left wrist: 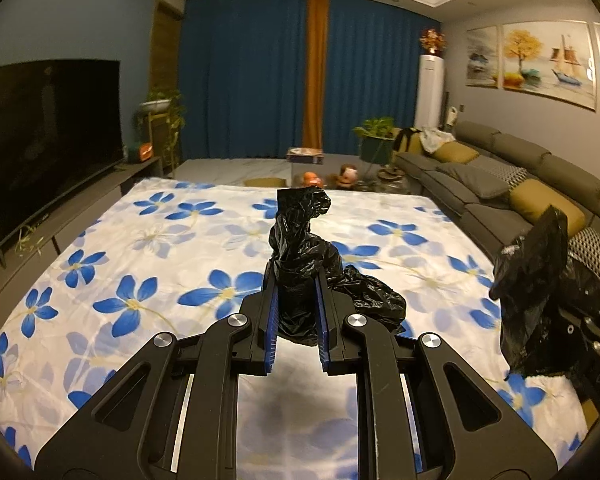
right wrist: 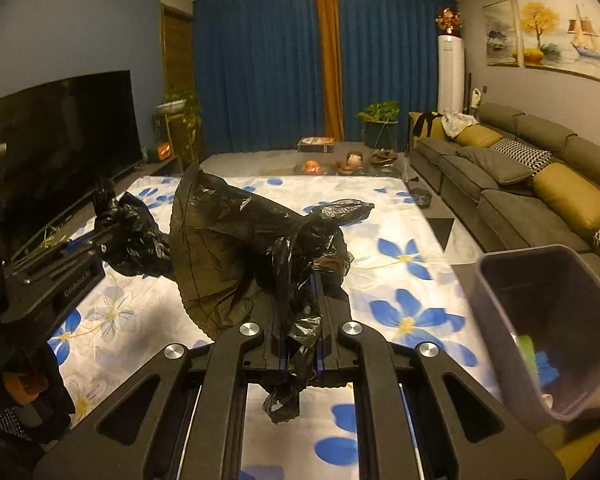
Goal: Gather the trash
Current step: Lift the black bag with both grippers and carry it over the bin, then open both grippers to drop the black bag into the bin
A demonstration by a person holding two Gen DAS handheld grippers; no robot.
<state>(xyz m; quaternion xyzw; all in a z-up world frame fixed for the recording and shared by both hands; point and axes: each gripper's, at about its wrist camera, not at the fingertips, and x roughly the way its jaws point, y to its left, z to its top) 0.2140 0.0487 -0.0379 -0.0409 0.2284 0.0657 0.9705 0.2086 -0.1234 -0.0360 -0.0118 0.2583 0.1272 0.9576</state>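
Across left gripper [right wrist: 100,236] side, blurred lettering, unreadable.

The right gripper [right wrist: 298,300] rose from the bottom centre of the frame, its jaws clamped tight on a bunched fold of the black trash bag [right wrist: 236,248]. The bag spread upward and to the left in a wide, crinkled sheet above the flowered cloth [right wrist: 400,280]. At the left edge the left gripper [right wrist: 100,236] pinched another part of the same bag. A grey bin [right wrist: 548,320] tilted at the lower right, with green and blue scraps inside. A dark television [right wrist: 60,140] filled the left, and a grey sofa [right wrist: 520,184] the right.
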